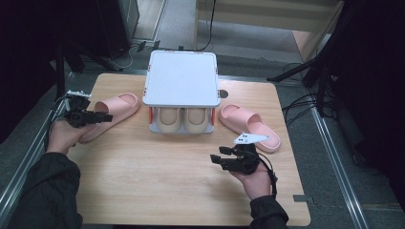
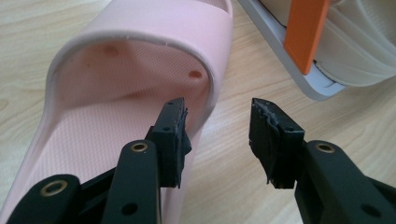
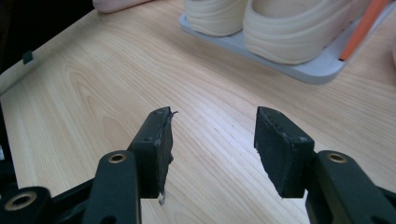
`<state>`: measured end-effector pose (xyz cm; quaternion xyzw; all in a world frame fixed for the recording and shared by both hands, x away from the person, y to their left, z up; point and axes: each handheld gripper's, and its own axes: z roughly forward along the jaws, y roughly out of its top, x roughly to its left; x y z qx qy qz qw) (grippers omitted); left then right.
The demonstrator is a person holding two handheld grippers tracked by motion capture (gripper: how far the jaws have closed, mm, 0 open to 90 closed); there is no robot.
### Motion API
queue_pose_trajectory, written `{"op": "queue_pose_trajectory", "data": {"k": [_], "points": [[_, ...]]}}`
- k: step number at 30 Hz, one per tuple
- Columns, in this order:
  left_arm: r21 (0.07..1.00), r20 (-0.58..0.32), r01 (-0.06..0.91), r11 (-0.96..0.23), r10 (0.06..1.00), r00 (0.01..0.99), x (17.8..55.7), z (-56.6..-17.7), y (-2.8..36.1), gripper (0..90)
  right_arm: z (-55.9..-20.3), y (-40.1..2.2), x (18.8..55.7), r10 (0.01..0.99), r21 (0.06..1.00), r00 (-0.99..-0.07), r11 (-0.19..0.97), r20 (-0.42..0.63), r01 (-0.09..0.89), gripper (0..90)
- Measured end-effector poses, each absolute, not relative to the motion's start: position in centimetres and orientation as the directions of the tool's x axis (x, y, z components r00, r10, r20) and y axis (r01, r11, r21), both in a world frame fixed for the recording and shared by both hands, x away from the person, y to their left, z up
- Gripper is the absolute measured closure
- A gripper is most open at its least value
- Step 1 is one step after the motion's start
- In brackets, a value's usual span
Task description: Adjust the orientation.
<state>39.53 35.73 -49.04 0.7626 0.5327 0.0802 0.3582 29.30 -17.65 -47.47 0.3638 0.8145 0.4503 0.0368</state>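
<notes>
Table (image 1: 157, 191) of light wood carries everything here. At its far middle stands a white shoe rack (image 1: 181, 78) with a pair of beige shoes (image 1: 181, 119) on the lower shelf. Left of the rack lies a pink slipper (image 1: 112, 112), its long axis slanted, toe toward the rack and heel toward the left near corner. A second pink slipper (image 1: 250, 126) lies right of the rack.

The left gripper (image 2: 217, 121) is the near one for the left slipper: its jaws are spread, one inside the footbed and one outside on the rack side, so the side wall stands between them, not yet pinched. I judge the next move needs only a closing there. The right gripper (image 3: 212, 130) hovers spread over bare wood, holding nothing.
</notes>
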Motion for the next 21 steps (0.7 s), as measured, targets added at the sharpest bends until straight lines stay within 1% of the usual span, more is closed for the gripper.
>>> {"op": "queue_pose_trajectory", "data": {"k": [2, 6, 8, 13, 16, 19, 21], "points": [[0.624, -0.261, 0.761, -0.177, 0.871, 0.416, 40.0, -49.2, 35.5, 56.5, -47.5, -18.0, 29.0, 0.634, 0.761, -0.727, 0.327, 0.263, 0.561, 47.4], [0.623, -0.261, 0.763, -0.174, 0.873, 0.412, 40.9, -49.3, 35.0, 61.6, -47.6, -18.5, 28.7, 0.652, 0.756, -0.712, 0.32, 0.261, 0.571, 47.1], [0.62, -0.278, 0.768, -0.163, 0.87, 0.408, 41.3, -49.4, 34.9, 63.9, -47.6, -18.7, 28.4, 0.659, 0.756, -0.705, 0.315, 0.261, 0.574, 46.8], [0.599, -0.276, 0.784, -0.164, 0.877, 0.394, 41.9, -49.3, 34.4, 74.2, -47.6, -19.5, 28.1, 0.678, 0.758, -0.687, 0.297, 0.261, 0.581, 46.3], [0.595, -0.268, 0.786, -0.17, 0.879, 0.394, 42.0, -49.1, 34.3, 77.7, -47.6, -19.8, 28.0, 0.685, 0.755, -0.677, 0.287, 0.269, 0.59, 46.4], [0.602, -0.285, 0.784, -0.153, 0.876, 0.39, 41.9, -48.8, 34.4, 82.3, -47.6, -19.8, 28.0, 0.686, 0.755, -0.673, 0.278, 0.276, 0.594, 46.3], [0.601, -0.29, 0.788, -0.133, 0.883, 0.37, 41.8, -48.4, 34.6, 83.3, -47.6, -19.8, 28.1, 0.686, 0.753, -0.673, 0.279, 0.278, 0.596, 46.3]]}}
